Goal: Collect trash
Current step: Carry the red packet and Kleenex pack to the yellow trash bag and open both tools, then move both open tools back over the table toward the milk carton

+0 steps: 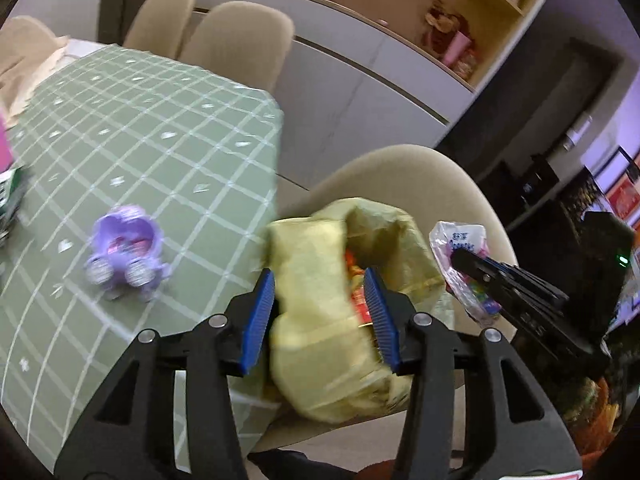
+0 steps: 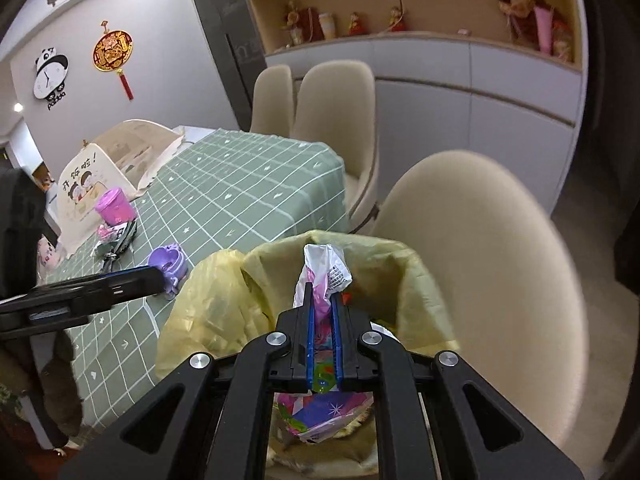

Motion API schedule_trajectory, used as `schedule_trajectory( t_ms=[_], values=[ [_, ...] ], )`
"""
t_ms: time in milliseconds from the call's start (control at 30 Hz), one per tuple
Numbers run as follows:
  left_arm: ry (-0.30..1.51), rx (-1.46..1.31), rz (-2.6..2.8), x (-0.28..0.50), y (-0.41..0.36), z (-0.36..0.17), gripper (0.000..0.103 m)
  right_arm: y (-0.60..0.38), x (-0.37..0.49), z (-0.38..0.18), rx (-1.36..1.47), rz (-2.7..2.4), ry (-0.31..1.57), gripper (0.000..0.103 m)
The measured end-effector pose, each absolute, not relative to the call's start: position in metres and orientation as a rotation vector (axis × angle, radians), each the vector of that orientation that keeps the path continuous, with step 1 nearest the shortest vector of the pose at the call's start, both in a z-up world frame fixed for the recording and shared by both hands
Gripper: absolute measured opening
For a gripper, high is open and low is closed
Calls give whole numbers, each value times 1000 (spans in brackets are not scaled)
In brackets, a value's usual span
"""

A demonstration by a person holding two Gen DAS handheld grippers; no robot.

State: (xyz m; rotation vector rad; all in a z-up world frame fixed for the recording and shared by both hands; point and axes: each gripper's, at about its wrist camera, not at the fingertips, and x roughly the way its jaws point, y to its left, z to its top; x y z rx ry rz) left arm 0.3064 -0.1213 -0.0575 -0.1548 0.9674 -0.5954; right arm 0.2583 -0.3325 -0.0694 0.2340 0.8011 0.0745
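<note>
with both wrist views looking down at the chair, i see the thin yellow plastic trash bag (image 1: 320,320) sitting open on the beige moulded chair (image 1: 420,176) just beside the worktop, which has a green checked tablecloth (image 1: 140,140). my left gripper (image 1: 322,316) has its blue pads apart, one on each side of the bag's near folded rim; the plastic sits between them, but whether either pad touches it i cannot tell. red and orange wrappers show inside the bag mouth.

my right gripper (image 2: 322,336) is closed tight on a crumpled clear plastic snack wrapper with pink and blue print (image 2: 320,276). the wrapper sticks up past the fingertips and hangs out below the pads, directly over the bag (image 2: 400,276) opening. in the left view the same wrapper (image 1: 460,240) is at the bag's right edge, apart from the left gripper.

still on the worktop: a small lilac plastic toy carriage with glitter wheels (image 1: 124,252), near the table edge and close to the bag, a pink plastic cup (image 2: 114,204) further back, and some crumpled packaging (image 2: 116,236) just in front of the cup. a cream printed cloth cover (image 2: 92,184) stands behind them.
</note>
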Motion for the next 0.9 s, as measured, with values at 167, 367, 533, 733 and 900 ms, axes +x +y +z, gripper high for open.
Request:
schedule_trajectory(
  t_ms=[167,367,533,733,900],
  values=[
    [952,-187,-488,298,-74,-55,47,-335,290,-106,293,70,898,9],
    [946,-246,-366,294,-28,-56,47,-327,317,-145,317,38,1023,10],
    [955,-281,-307,291,0,-62,48,-318,312,-144,259,44,998,39],
    [974,-322,-237,292,34,-75,48,-312,295,-121,180,-10,929,46],
    [973,-349,-198,296,63,-82,48,-307,281,-91,166,-22,859,46]
  ],
)
